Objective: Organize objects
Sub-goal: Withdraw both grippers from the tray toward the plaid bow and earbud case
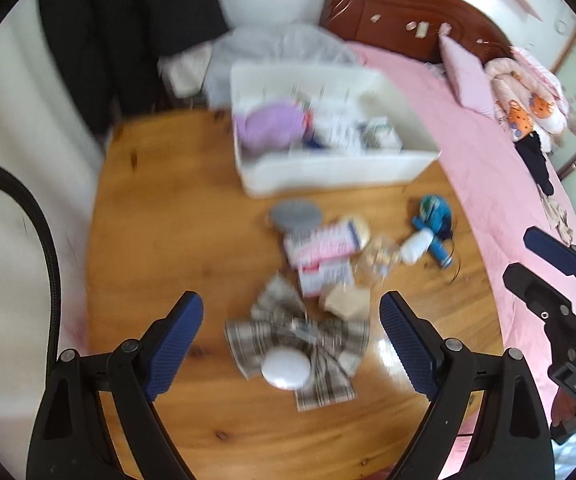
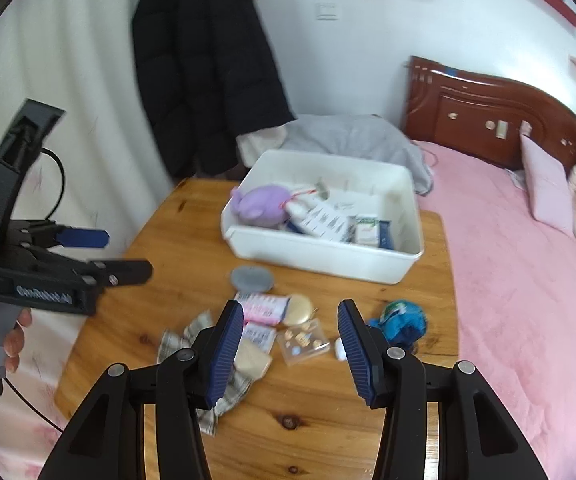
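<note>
Between the left gripper's (image 1: pixel 291 354) wide-apart fingers, which hold nothing, a white round puck (image 1: pixel 287 369) rests on a plaid cloth (image 1: pixel 294 344) near the table's (image 1: pixel 168 240) front edge; the right gripper (image 2: pixel 290 354) hovers with its jaws parted and empty. Beyond the cloth lie pink boxes (image 1: pixel 320 242), a grey oval case (image 1: pixel 296 214), a clear packet (image 2: pixel 302 342) and a blue bundle (image 2: pixel 402 318); a white bin (image 2: pixel 328 258) holding a purple plush (image 2: pixel 258 206) sits at the far edge beside the pink bed (image 2: pixel 528 280).

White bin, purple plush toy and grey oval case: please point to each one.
white bin (image 2: pixel 320 258): right wrist view, front wall.
purple plush toy (image 2: pixel 262 205): right wrist view, body middle.
grey oval case (image 2: pixel 252 278): right wrist view, top centre.
</note>
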